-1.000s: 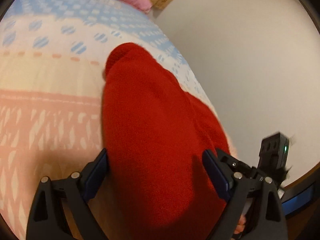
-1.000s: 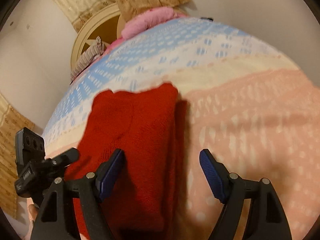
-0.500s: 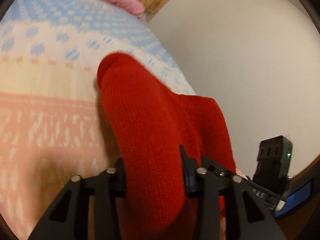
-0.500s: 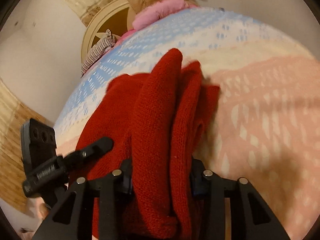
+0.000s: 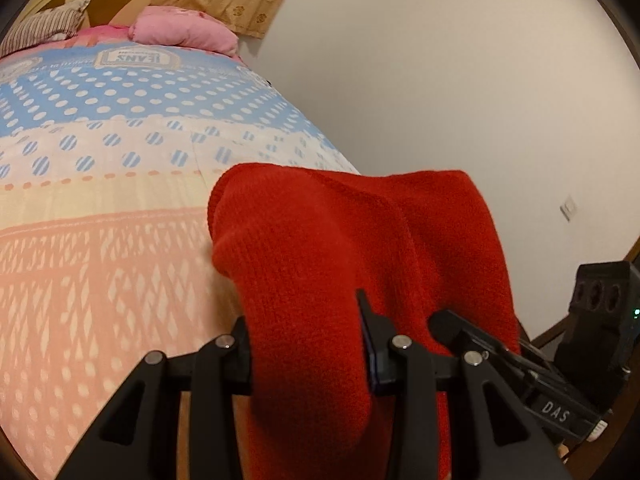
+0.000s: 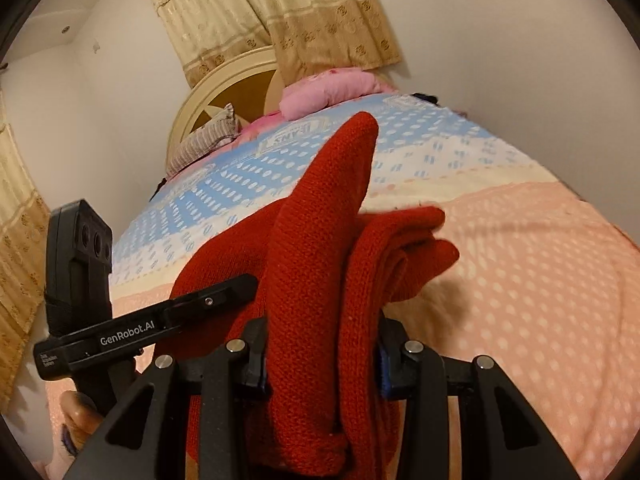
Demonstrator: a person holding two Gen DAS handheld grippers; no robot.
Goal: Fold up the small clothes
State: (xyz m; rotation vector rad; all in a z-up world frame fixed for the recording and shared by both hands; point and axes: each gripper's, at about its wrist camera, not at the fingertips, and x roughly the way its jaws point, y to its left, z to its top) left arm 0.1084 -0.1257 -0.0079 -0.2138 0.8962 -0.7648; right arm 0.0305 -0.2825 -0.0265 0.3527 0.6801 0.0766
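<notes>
Red knitted garment (image 5: pixel 328 264) is hanging bunched between the two hand-held grippers above the near part of the bed (image 5: pixel 100 272), its far folds draping down onto the pink-patterned stretch of the bedspread. Beyond it the bedspread is running on bare through a cream band and a blue dotted band up to a pink pillow (image 5: pixel 180 30) and a striped pillow (image 5: pixel 44 24) against the rounded headboard (image 6: pixel 224 88). A plain wall (image 5: pixel 460 80) is closing off one side of the bed just past the garment's edge, while the other side is lying open and wide across the pink pattern.

Left hand-held gripper (image 5: pixel 308 344) is pointing forward and somewhat downward, its jaws drawn in partway and pinching a thick fold of the knit, the cloth bulging out above and below the pads. Right hand-held gripper (image 6: pixel 322 346) is angled much the same way, its jaws likewise pressing on a gathered double fold. Both sets of jaws have just been closing, with the knit between them. In the right wrist view the left unit is sitting just beside the garment, with fingers of the person's hand (image 6: pixel 80 416) wrapped around its handle.

Seen from the right wrist, the garment's long axis is running away toward the headboard, one rolled fold (image 6: pixel 332 184) standing up like a ridge and pointing at the pillows.
</notes>
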